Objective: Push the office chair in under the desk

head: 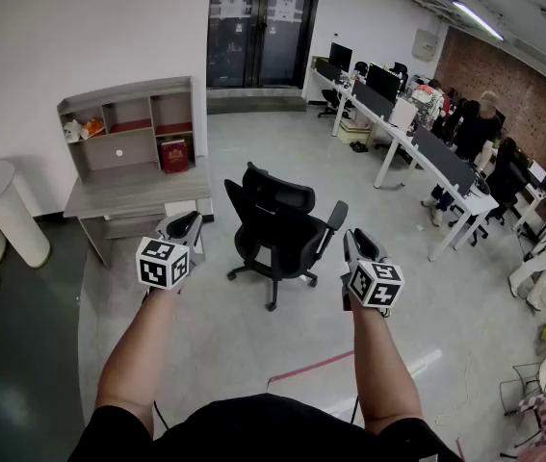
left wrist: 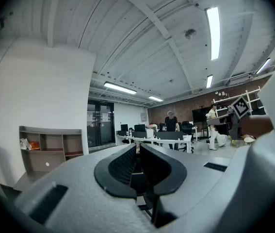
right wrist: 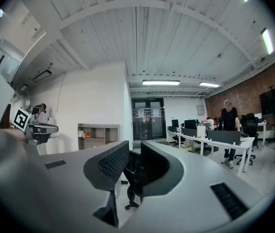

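Note:
A black office chair (head: 277, 224) stands on the open floor, its back toward me, a little to the right of the grey desk (head: 128, 195) with a shelf unit on top. My left gripper (head: 184, 227) hovers left of the chair, between it and the desk, touching nothing; its jaws are all but together and empty (left wrist: 137, 152). My right gripper (head: 357, 246) hangs close beside the chair's right armrest, apart from it. Its jaws stand slightly apart (right wrist: 133, 152) with nothing held, and the chair (right wrist: 133, 178) shows through the gap.
A long row of white desks (head: 417, 133) with monitors and seated people runs along the right. A white cylinder (head: 13, 210) stands left of the desk. Glass doors (head: 258, 27) close the far wall. A red tape line (head: 311, 366) crosses the floor near me.

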